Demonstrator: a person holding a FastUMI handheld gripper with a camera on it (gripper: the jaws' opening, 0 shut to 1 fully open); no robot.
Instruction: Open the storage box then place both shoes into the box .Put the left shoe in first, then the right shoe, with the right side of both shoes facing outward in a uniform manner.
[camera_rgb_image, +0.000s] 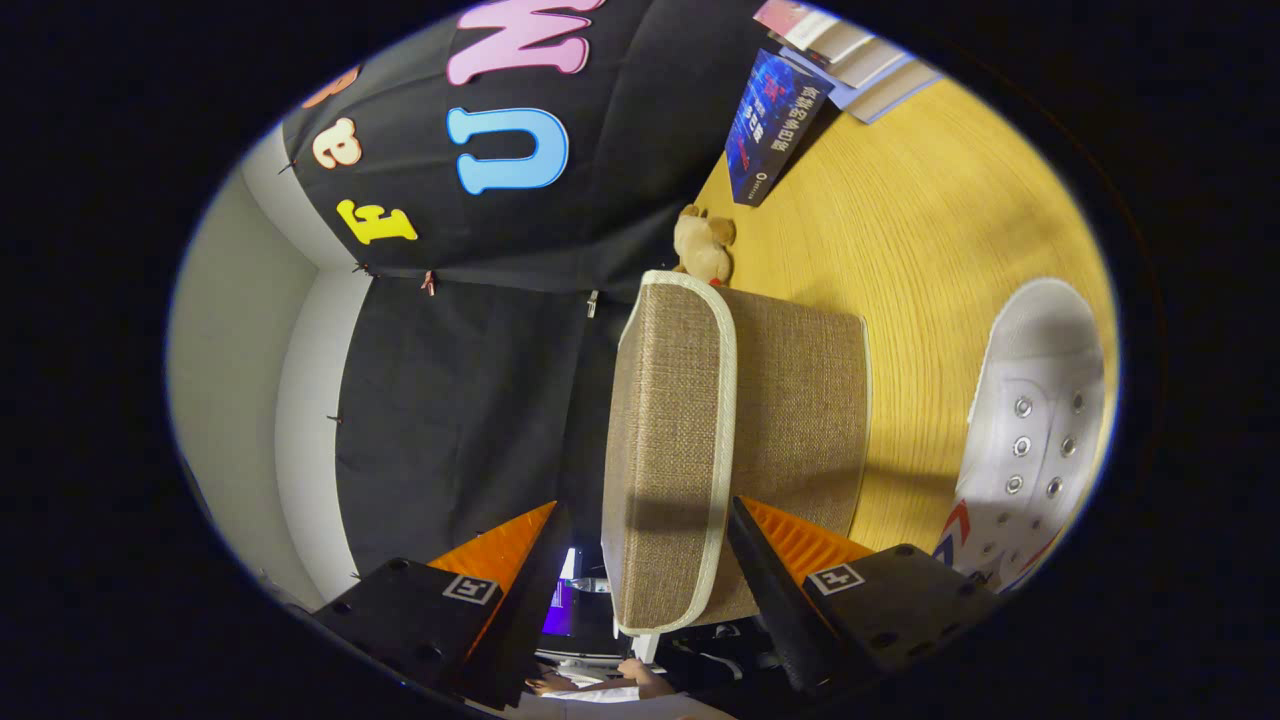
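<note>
The storage box (800, 400), brown woven fabric with cream trim, stands on the wooden table (930, 220), seen turned on its side in the gripper view. Its trimmed lid part (670, 400) lies between the fingers of my gripper (643, 505). One finger (770, 545) touches the lid's trimmed edge where it meets the box body. The other finger (515, 555) stands a little off the lid's outer face, so the gripper is open around the lid. A white lace-up shoe (1035, 430) with metal eyelets and red and blue stripes lies on the table beside the box.
A small tan plush toy (703, 245) sits just beyond the box. Farther back a blue booklet (772, 125) stands on the table near stacked books (850, 50). A person's hand (640, 682) shows behind the fingers. A pale wall (250, 350) lies past the cloth.
</note>
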